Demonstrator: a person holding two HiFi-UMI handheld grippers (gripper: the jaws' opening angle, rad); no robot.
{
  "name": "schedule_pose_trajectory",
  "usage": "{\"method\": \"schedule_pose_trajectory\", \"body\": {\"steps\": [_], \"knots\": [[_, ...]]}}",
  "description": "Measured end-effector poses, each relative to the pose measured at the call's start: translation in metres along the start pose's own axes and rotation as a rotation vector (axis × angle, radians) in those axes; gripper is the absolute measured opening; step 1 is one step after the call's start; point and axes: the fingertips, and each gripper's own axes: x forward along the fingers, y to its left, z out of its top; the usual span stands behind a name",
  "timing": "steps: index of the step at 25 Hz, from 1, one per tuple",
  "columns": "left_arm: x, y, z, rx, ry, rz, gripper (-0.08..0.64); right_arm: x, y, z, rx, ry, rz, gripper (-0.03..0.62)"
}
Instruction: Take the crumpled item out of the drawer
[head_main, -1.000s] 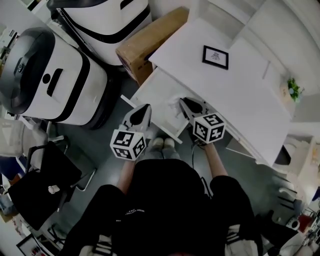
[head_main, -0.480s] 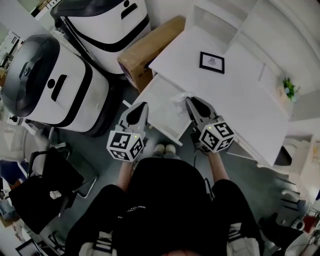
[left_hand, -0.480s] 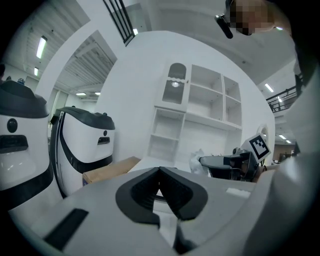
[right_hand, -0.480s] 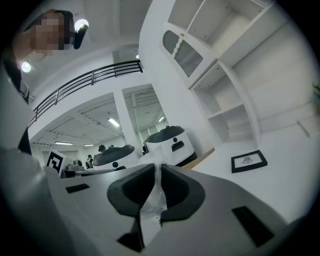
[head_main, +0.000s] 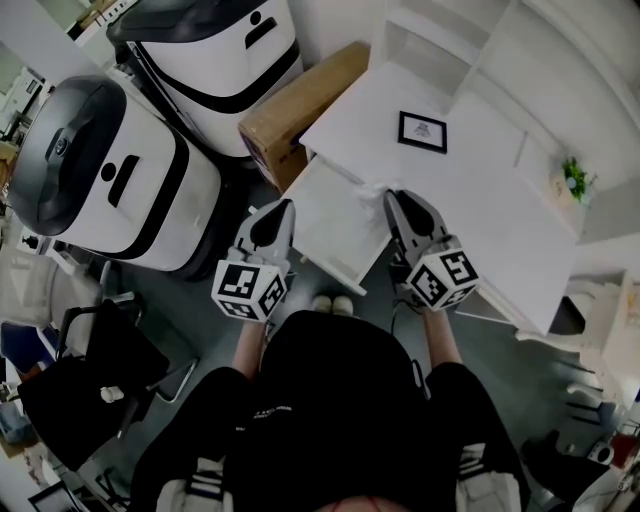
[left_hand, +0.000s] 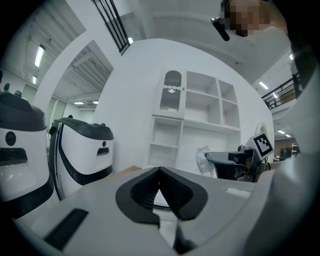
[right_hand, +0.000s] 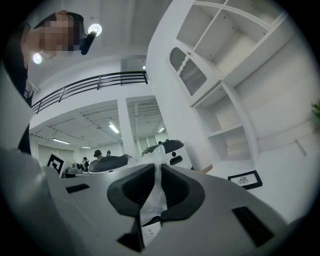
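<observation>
My right gripper (head_main: 393, 196) is shut on a crumpled white sheet (right_hand: 158, 153), which sticks out above and below the pads in the right gripper view. It hangs over the front edge of the white table (head_main: 480, 200), above the open white drawer (head_main: 330, 215). The left gripper view also shows the crumpled item (left_hand: 203, 158) at the tip of the right gripper. My left gripper (head_main: 281, 207) hovers at the drawer's left side. Its pads (left_hand: 150, 186) meet at the tip with nothing between them.
A framed picture (head_main: 422, 131) lies on the table, and a small plant (head_main: 577, 180) stands at its right. White shelves (head_main: 450, 40) rise behind. A cardboard box (head_main: 300, 100) and two large white-and-black machines (head_main: 110, 180) stand left of the drawer. A black chair (head_main: 80, 370) is at lower left.
Both grippers have risen. The right one has lifted the crumpled item out of the drawer up to the table's edge, and the left one has come up beside the drawer.
</observation>
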Motion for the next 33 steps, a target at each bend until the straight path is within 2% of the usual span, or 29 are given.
{"method": "schedule_pose_trajectory", "body": {"steps": [16, 33], "knots": [[-0.003, 0.006, 0.017, 0.053, -0.035, 0.026, -0.002, -0.004, -0.006, 0.010, -0.076, -0.039, -0.038, 0.028], [-0.004, 0.011, 0.019, 0.051, -0.039, 0.052, -0.002, -0.012, -0.017, 0.014, -0.102, -0.047, -0.082, 0.028]]}}
